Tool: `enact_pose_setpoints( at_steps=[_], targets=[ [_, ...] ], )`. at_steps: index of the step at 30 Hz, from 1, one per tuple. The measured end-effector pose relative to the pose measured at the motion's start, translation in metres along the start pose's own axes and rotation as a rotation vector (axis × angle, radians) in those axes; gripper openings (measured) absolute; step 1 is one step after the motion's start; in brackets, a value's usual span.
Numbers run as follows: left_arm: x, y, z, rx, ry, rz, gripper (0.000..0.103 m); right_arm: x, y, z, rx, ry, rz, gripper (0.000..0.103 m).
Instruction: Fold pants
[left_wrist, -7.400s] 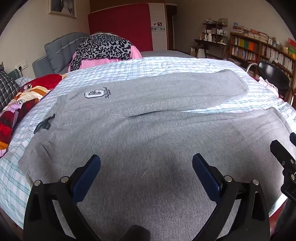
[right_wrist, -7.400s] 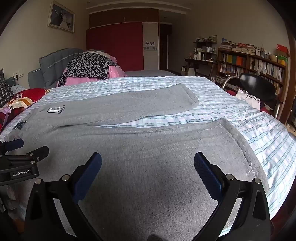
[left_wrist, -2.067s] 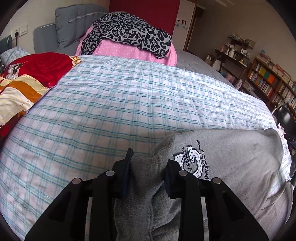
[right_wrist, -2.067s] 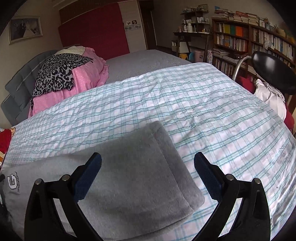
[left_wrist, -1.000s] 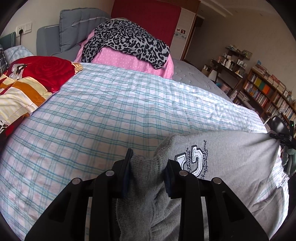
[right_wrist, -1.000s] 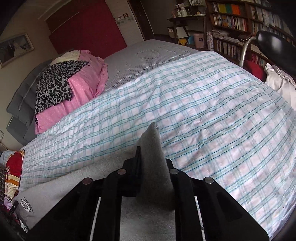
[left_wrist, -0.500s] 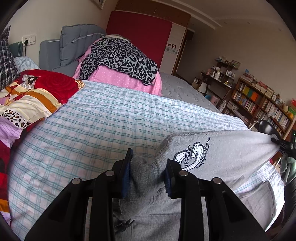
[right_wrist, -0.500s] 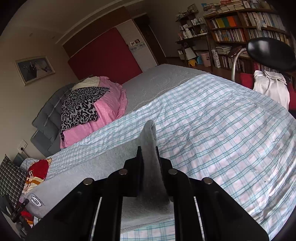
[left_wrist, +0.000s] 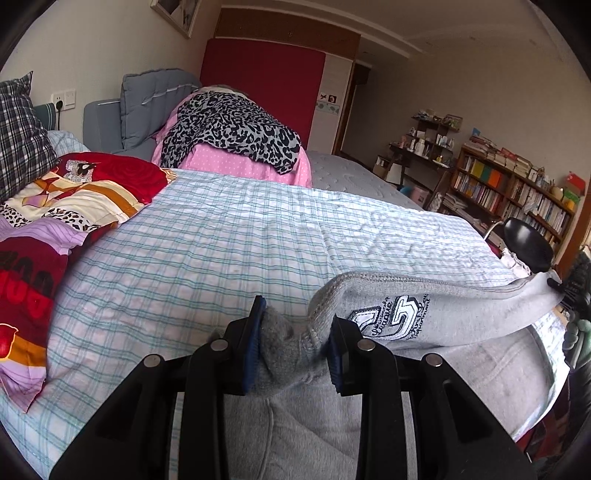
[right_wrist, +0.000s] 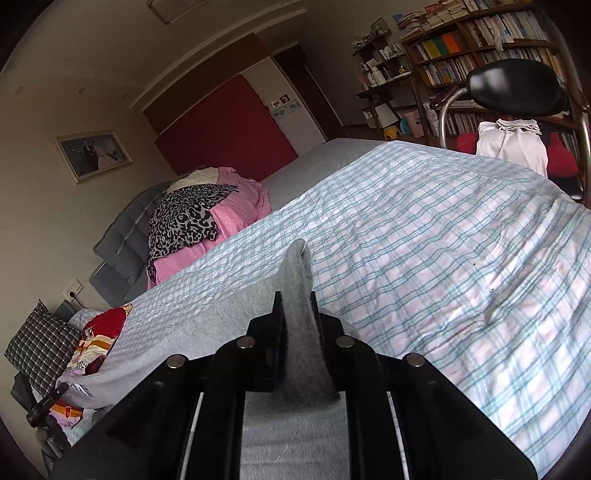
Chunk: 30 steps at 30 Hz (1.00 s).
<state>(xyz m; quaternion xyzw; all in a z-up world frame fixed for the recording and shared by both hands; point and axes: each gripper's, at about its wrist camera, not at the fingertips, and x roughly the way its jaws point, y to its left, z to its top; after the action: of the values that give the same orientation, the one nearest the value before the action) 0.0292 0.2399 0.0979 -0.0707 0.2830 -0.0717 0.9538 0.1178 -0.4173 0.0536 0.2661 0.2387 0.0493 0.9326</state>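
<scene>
Left wrist view: my left gripper (left_wrist: 295, 343) fingers clamp waistband of grey pants (left_wrist: 424, 317), lifted above checked bed (left_wrist: 221, 240). Right gripper (right_wrist: 297, 325) fingers pinch leg hem. Lengthwise fold underway, I judge; next: lay lifted leg onto other, edges aligned.

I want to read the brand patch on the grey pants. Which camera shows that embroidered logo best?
The left wrist view: the embroidered logo faces the camera, large and sharp, just right of the left gripper clamped on the grey pants. The right wrist view shows only a tiny, tilted sliver at the far end of the pants, unreadable.
</scene>
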Motion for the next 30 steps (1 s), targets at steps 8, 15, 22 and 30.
enact_pose_setpoints(
  at_steps=[8,15,22,30],
  targets=[
    [-0.034,0.006,-0.037,0.032,-0.027,-0.026,0.030,-0.063,-0.013,-0.064,0.008,-0.025,0.024,0.011],
    [-0.053,0.008,-0.080,0.076,-0.024,-0.029,0.033,-0.087,-0.030,-0.116,0.027,-0.002,0.045,0.012],
    [-0.056,0.014,-0.097,0.079,-0.017,-0.018,0.037,-0.106,-0.026,-0.137,-0.031,-0.003,0.076,0.041],
    [-0.057,0.014,-0.100,0.086,-0.019,-0.002,0.042,-0.117,-0.017,-0.135,-0.048,-0.018,0.081,0.049]
  ],
)
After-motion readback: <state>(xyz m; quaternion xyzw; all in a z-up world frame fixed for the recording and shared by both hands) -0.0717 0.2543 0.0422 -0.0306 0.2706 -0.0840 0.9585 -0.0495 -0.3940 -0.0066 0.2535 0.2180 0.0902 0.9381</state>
